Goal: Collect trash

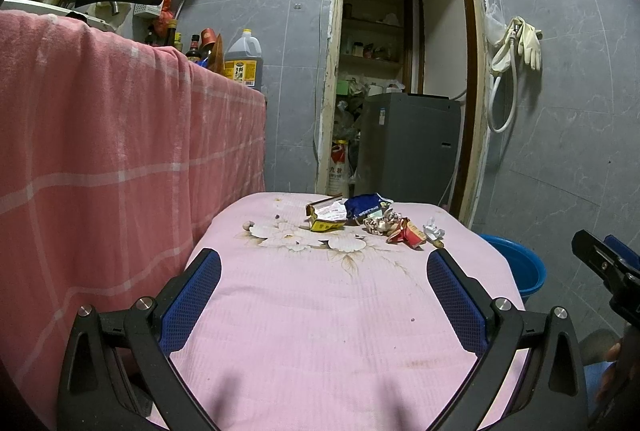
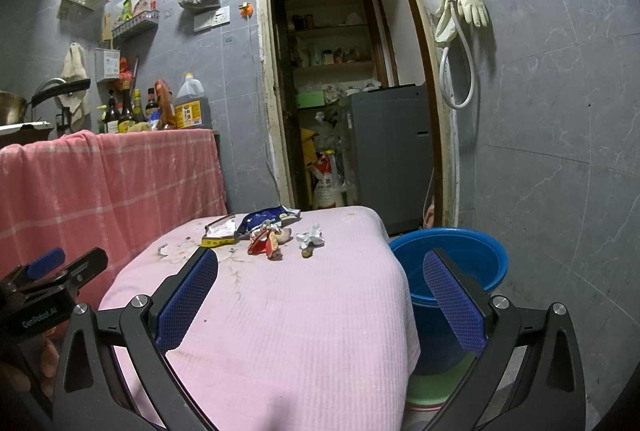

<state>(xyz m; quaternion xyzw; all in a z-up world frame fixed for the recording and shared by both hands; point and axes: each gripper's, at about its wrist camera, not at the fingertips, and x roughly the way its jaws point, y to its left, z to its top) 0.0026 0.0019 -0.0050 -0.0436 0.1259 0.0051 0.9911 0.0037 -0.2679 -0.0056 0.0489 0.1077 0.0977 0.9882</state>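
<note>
Both grippers hover above the near end of the pink-covered table (image 1: pixel 320 331), the left gripper (image 1: pixel 324 295) and right gripper (image 2: pixel 320 295) each with fingers spread wide and holding nothing. The trash (image 1: pixel 372 221), wrappers and scraps, lies in a cluster at the table's far end. A blue bucket (image 2: pixel 476 251) stands just beside the table's right edge.

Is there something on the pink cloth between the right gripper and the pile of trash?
Nothing visible. Only bare pink cloth lies between the open right gripper and the trash pile.
</note>
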